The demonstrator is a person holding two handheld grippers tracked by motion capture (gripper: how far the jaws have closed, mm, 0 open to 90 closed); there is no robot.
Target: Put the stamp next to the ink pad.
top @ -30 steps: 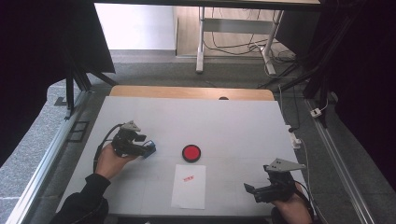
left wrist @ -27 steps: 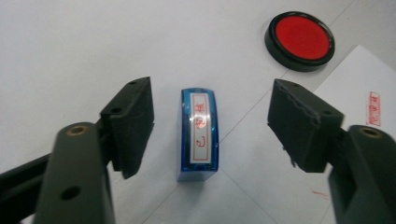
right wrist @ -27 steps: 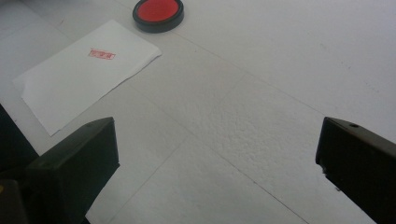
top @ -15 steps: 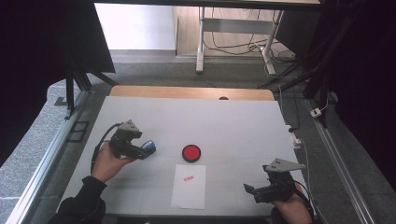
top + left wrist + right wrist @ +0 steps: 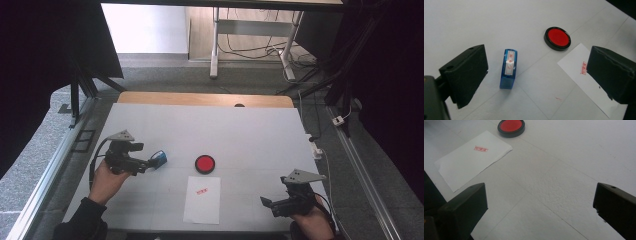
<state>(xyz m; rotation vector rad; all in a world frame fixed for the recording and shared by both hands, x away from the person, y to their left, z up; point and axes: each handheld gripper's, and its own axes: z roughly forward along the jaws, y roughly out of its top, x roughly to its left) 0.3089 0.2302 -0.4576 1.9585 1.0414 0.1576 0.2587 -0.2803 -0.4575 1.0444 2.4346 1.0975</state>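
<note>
Since a second ago your left gripper (image 5: 148,164) has let go of the blue stamp (image 5: 160,159) and drawn back from it toward your side of the desk (image 5: 250,125); its fingers (image 5: 465,75) have just been opening and now stand wide, holding nothing. The stamp lies flat on its side on the desk, its white label with red characters facing up. In the left gripper view it lies between the two fingers, nearer the left one, and touches neither.

Take the red ink pad (image 5: 205,163) as your landmark. The stamp lies to the left of the pad, near it but apart. The white sheet of paper (image 5: 202,199) lies just on your side of the pad, one corner coming close to it, and it bears a small red stamped mark (image 5: 201,190) near the end that faces the pad.

Your right gripper (image 5: 267,204) is well to the right of the pad and nearer to you, low over bare desk. Its fingers (image 5: 464,207) stand wide apart with nothing between them, as the right gripper view shows.
</note>
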